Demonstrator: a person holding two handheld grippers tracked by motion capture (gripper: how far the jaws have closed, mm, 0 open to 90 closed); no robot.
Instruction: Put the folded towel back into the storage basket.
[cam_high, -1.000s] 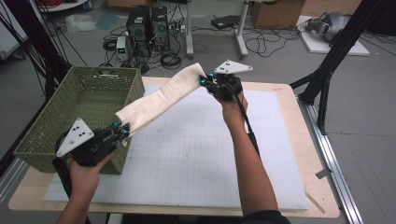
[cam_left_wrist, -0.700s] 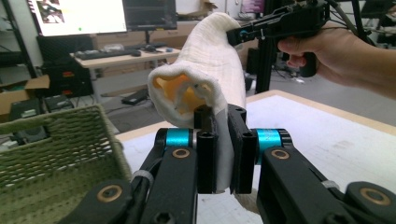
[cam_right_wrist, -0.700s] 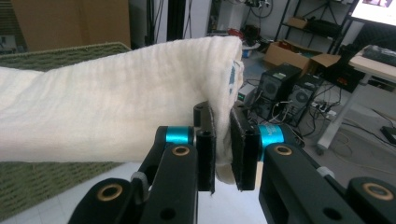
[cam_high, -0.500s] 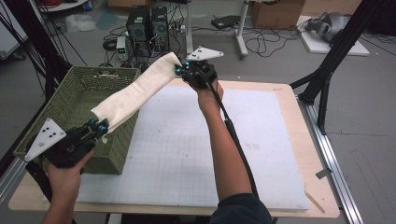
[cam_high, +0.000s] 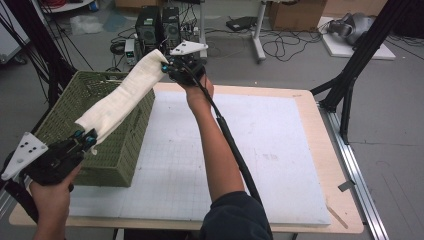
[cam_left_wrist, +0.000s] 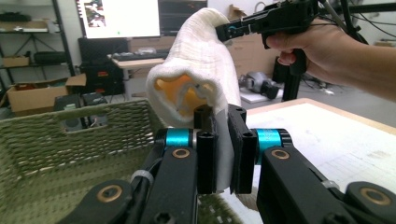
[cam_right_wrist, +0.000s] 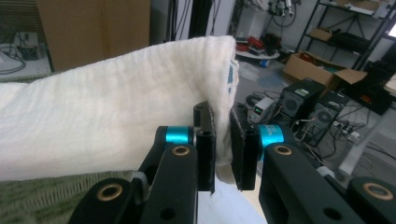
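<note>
Cream-white cloth, rolled into a long bundle (cam_high: 125, 97), hangs stretched between your two tools above the green woven basket (cam_high: 65, 115) at the tabletop's 9 o'clock edge. Your left tool (cam_high: 86, 139), down at 8 o'clock in the high view, is clamped on the bundle's near end; the left gripper view shows the fabric pinched flat between its black jaws, with a yellow-orange lining showing inside the roll. Your right tool (cam_high: 167, 67), up at 11 o'clock, is clamped on the far end, the cloth's edge caught between its jaws in the right gripper view.

A second ago the bundle lay across the basket's right rim, partly over the white mat (cam_high: 280, 150). Since then both hands have carried it toward 10 o'clock, the right one farther, and slightly higher. The roll now spans the basket's opening from the near right corner to beyond the far rim, with the mat left bare.

That shift suggests you are lining the cloth up to go into the basket. It is still well above the rim, so lowering and letting go appear to remain.
</note>
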